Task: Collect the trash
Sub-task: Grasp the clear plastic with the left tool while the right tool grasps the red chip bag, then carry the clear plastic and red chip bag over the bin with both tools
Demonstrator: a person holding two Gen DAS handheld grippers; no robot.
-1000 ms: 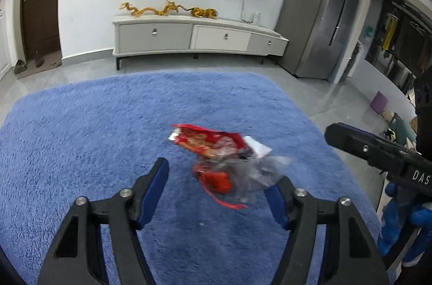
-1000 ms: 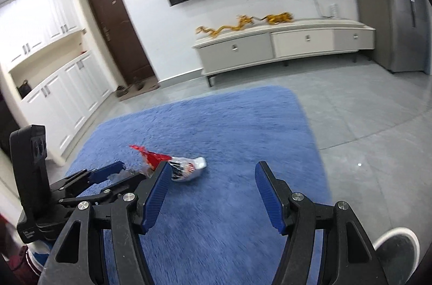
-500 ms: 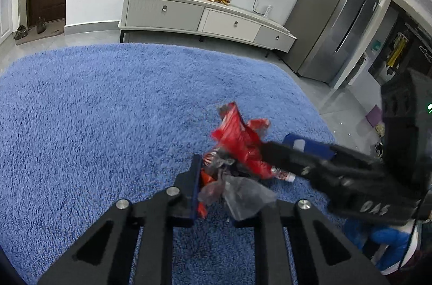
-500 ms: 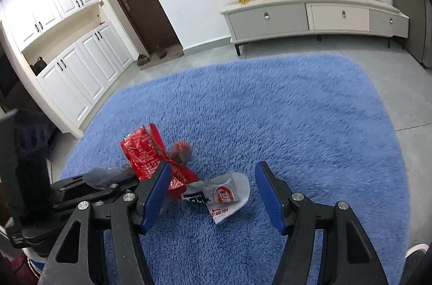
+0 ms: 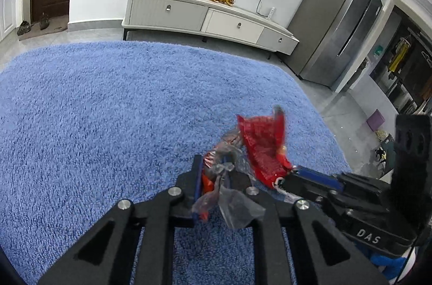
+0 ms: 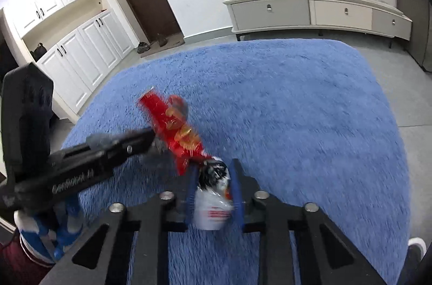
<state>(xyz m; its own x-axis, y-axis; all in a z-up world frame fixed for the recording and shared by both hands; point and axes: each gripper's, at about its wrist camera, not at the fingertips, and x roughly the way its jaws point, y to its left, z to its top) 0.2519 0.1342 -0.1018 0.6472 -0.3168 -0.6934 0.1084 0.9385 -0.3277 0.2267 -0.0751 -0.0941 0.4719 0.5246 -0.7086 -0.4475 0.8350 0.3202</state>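
Both grippers are loaded right now, and that's the risk. The left gripper [image 5: 220, 178] is clamped tight on a crumpled bundle: a clear plastic scrap [image 5: 235, 206] dangling loose below its fingers and a red wrapper [image 5: 262, 147] standing up ahead of the tips, off to its right. That red piece looks only partly pinched, so my guess is a quick swing could shake it free onto the blue rug [image 5: 108, 123]. The clear scrap hangs slack too, so it could slide out if the squeeze eases.

Over to the right gripper [image 6: 213, 187]: fingers narrow, closed around a white wrapper [image 6: 213, 206] with dark print at its top. Just ahead of its left finger, the red wrapper [image 6: 178, 133] touches or overlaps the white one; I can't tell which from here. If the two pieces are snagged together, pulling the hands apart could tear one or tug it out of a grip.

Pose now. The left gripper [image 6: 147, 139] reaches in from the right gripper's left, angled across toward its tips, fingertips nearly meeting. Both are tipped downward over the rug [image 6: 297, 109], and the trash appears lifted off the pile rather than resting on it. In the left view, the right gripper [image 5: 310, 178] comes in low from the right, tips just beside the red wrapper. No bin in sight in either view, so where this goes is anyone's call.
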